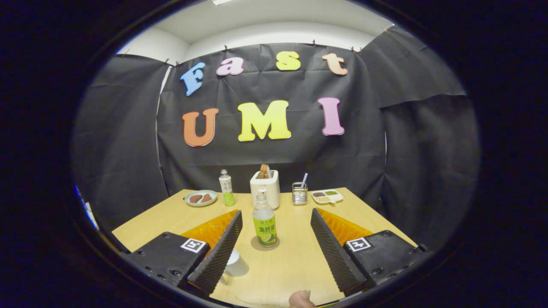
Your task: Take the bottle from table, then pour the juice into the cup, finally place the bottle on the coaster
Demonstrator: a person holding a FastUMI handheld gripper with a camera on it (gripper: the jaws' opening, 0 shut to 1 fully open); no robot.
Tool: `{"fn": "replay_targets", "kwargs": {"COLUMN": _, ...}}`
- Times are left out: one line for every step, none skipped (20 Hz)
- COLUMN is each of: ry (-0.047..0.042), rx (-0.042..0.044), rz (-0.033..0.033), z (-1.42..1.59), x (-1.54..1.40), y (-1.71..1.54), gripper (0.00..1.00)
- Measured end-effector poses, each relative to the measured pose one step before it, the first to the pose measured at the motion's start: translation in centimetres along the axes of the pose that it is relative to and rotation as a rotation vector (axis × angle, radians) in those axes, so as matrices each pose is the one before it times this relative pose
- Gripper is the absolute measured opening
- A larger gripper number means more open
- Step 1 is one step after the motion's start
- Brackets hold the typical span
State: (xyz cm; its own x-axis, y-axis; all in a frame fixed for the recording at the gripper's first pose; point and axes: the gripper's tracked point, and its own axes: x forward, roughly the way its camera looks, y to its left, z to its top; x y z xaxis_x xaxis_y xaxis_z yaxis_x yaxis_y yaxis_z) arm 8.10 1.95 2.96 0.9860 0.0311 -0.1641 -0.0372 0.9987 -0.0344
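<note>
A clear bottle [264,222] with a white cap, green label and green juice in its lower part stands upright on a round brown coaster [265,245] on the wooden table [291,265]. It is between and just ahead of my fingertips, touching neither. My gripper [276,218] is open wide, with nothing held. A white cup [234,262] sits close to the left finger, partly hidden behind it.
At the table's back stand a second small bottle [226,187], a white toaster [265,186] with bread, a plate [201,198] with food, a metal holder [299,192] with a straw and a small divided dish [327,196]. A fingertip [301,298] shows nearest me.
</note>
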Motion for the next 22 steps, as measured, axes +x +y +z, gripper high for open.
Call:
{"fn": "replay_targets", "kwargs": {"ry": -0.00014, "rx": -0.01712, "rz": 0.00123, "z": -0.235, "x": -0.801, "y": -0.042, "gripper": 1.00}}
{"fn": "replay_targets", "kwargs": {"ry": 0.00681, "rx": -0.01179, "rz": 0.00107, "z": -0.585, "x": -0.818, "y": -0.090, "gripper": 1.00}}
{"fn": "replay_targets", "kwargs": {"ry": 0.00701, "rx": -0.00281, "rz": 0.00604, "z": 0.155, "x": 0.882, "y": -0.773, "gripper": 1.00}}
{"fn": "replay_targets", "kwargs": {"ry": 0.00490, "rx": 0.00688, "rz": 0.00700, "z": -0.267, "x": -0.676, "y": 0.030, "gripper": 1.00}}
{"fn": "replay_targets", "kwargs": {"ry": 0.00396, "rx": 0.01809, "rz": 0.01599, "z": -0.355, "x": -0.808, "y": 0.127, "gripper": 1.00}}
{"fn": "replay_targets", "kwargs": {"ry": -0.00417, "rx": 0.01961, "rz": 0.01458, "z": -0.373, "x": -0.892, "y": 0.229, "gripper": 1.00}}
{"fn": "replay_targets", "kwargs": {"ry": -0.00557, "rx": 0.00876, "rz": 0.00346, "z": -0.097, "x": -0.673, "y": -0.122, "gripper": 1.00}}
{"fn": "replay_targets", "kwargs": {"ry": -0.00813, "rx": 0.00202, "rz": -0.00432, "z": -0.190, "x": -0.638, "y": -0.419, "gripper": 1.00}}
{"fn": "replay_targets", "kwargs": {"ry": -0.00006, "rx": -0.00456, "rz": -0.00112, "z": -0.012, "x": -0.549, "y": -0.280, "gripper": 1.00}}
{"fn": "replay_targets", "kwargs": {"ry": 0.00128, "rx": -0.00740, "rz": 0.01242, "z": -0.324, "x": -0.587, "y": 0.152, "gripper": 1.00}}
{"fn": "replay_targets", "kwargs": {"ry": -0.00708, "rx": -0.01191, "rz": 0.01168, "z": 0.082, "x": -0.538, "y": 0.043, "gripper": 1.00}}
{"fn": "replay_targets", "kwargs": {"ry": -0.00517, "rx": -0.00857, "rz": 0.00694, "z": -0.131, "x": -0.485, "y": -0.166, "gripper": 1.00}}
{"fn": "replay_targets", "kwargs": {"ry": -0.01137, "rx": -0.00374, "rz": 0.00178, "z": 0.095, "x": -0.477, "y": -0.160, "gripper": 1.00}}
{"fn": "replay_targets", "kwargs": {"ry": -0.02179, "rx": 0.00707, "rz": -0.01683, "z": 0.201, "x": -0.296, "y": -0.590, "gripper": 1.00}}
{"fn": "replay_targets", "kwargs": {"ry": -0.01449, "rx": 0.00490, "rz": -0.02587, "z": 0.025, "x": -0.249, "y": -0.737, "gripper": 1.00}}
{"fn": "replay_targets", "kwargs": {"ry": -0.00989, "rx": -0.00019, "rz": -0.00485, "z": -0.519, "x": -0.202, "y": -0.023, "gripper": 1.00}}
{"fn": "replay_targets", "kwargs": {"ry": -0.01049, "rx": 0.00180, "rz": 0.01122, "z": -0.211, "x": -0.096, "y": 0.283, "gripper": 1.00}}
{"fn": "replay_targets", "kwargs": {"ry": -0.01357, "rx": 0.00453, "rz": 0.01004, "z": -0.040, "x": -0.188, "y": 0.265, "gripper": 1.00}}
{"fn": "replay_targets", "kwargs": {"ry": -0.01173, "rx": 0.00115, "rz": 0.00191, "z": -0.046, "x": -0.085, "y": -0.008, "gripper": 1.00}}
{"fn": "replay_targets", "kwargs": {"ry": -0.01154, "rx": -0.00173, "rz": -0.01168, "z": -0.212, "x": -0.212, "y": -0.477, "gripper": 1.00}}
{"fn": "replay_targets", "kwargs": {"ry": -0.01017, "rx": -0.00326, "rz": -0.01778, "z": 0.092, "x": -0.246, "y": -0.476, "gripper": 1.00}}
{"fn": "replay_targets", "kwargs": {"ry": -0.00724, "rx": -0.00184, "rz": -0.01004, "z": -0.013, "x": -0.457, "y": -0.114, "gripper": 1.00}}
